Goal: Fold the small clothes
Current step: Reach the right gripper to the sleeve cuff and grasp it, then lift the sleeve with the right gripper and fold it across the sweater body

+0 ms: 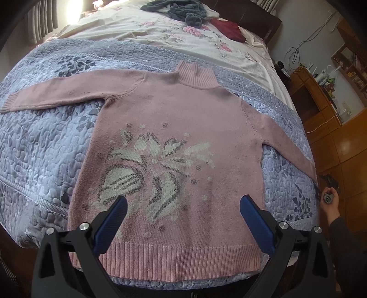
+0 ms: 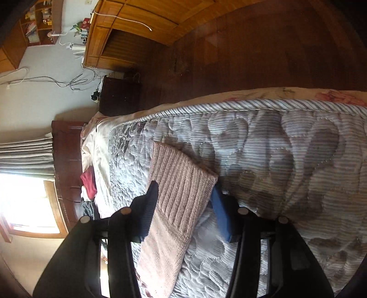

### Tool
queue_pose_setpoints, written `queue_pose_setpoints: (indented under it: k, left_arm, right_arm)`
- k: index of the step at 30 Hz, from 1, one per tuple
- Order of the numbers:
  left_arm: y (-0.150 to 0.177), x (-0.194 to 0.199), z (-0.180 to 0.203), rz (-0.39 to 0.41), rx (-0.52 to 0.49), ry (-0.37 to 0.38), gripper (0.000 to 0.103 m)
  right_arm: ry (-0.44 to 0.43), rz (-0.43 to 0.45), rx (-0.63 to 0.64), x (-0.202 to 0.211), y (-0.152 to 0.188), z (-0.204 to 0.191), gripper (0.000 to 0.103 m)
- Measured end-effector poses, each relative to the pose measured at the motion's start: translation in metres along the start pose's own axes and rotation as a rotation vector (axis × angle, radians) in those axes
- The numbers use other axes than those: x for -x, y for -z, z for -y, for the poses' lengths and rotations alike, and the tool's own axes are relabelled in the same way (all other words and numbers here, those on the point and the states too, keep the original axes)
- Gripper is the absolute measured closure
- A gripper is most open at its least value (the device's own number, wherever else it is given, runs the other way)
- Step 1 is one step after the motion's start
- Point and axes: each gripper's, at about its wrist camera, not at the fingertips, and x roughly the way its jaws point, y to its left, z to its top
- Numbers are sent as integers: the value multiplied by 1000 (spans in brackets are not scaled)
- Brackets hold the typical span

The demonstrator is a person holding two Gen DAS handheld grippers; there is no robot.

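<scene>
Pink sweater [image 1: 174, 128] lies flat, front up, on the blue-grey quilted bedspread [image 1: 45, 146]. Collar points toward the far end of the bed, ribbed hem [image 1: 181, 259] toward me at the near edge. Both sleeves are spread out to the sides; the left one ends in a ribbed cuff [image 1: 10, 102] resting on the quilt, the other runs to the bed's right edge. White and grey flower pattern [image 1: 151, 169] covers the lower chest.

Left gripper [image 1: 183, 206] hangs above the hem region, blue pads wide apart, nothing between them. I cannot tell from this view whether the pad tips touch the knit.

Right gripper [image 2: 183, 194], per its own wrist view, straddles the right sleeve cuff [image 2: 183, 181] at the quilt's edge. One finger [image 2: 149, 206] sits on one side of the ribbed cuff, the blue pad [image 2: 220, 213] on the other. Fingers are spread wider than the cuff on the blue-pad side, where a gap shows; the dark finger lies at or over the cuff's edge. Not pinching it.

In the left wrist view I see a hand [image 1: 329, 206] with a dark sleeve beyond the bed's right edge.

Further up the bed: floral sheet [image 1: 160, 29], a heap of dark grey-green clothing [image 1: 181, 10], a dark red item [image 1: 229, 28]. Wooden cabinets [image 1: 321, 110] stand along the wall to the right.
</scene>
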Motion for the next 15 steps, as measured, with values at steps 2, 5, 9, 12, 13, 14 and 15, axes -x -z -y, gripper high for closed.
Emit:
queue_pose_setpoints:
  k: [2,5,9,12,13,14,15]
  left_arm:
    - [-1,-2,-3,-8,23,18,4]
    - [-2,-1,-9,-10,41,32,4]
    - [-5,2,-13,-10,45,71,4]
    - [-11,9,-15,29,42,101,4]
    - [-15,11,-15,46,32,111,4]
    - [-19,13,-13,49,19,121,4]
    - [-26,15,-13,52,11,126,4]
  right_arm:
    - [-3,-6,18,-5,1,-7,78]
    - [13,17,84,1,8,-25,96]
    - [1,44,282,17,34,-83,97]
    - [-40,46,455,30,72,-140,97]
    - [-55,44,506,34,85,-160,97]
    - [-64,44,568,37,102,-180,97]
    - [-75,42,623,39,120,-197,97]
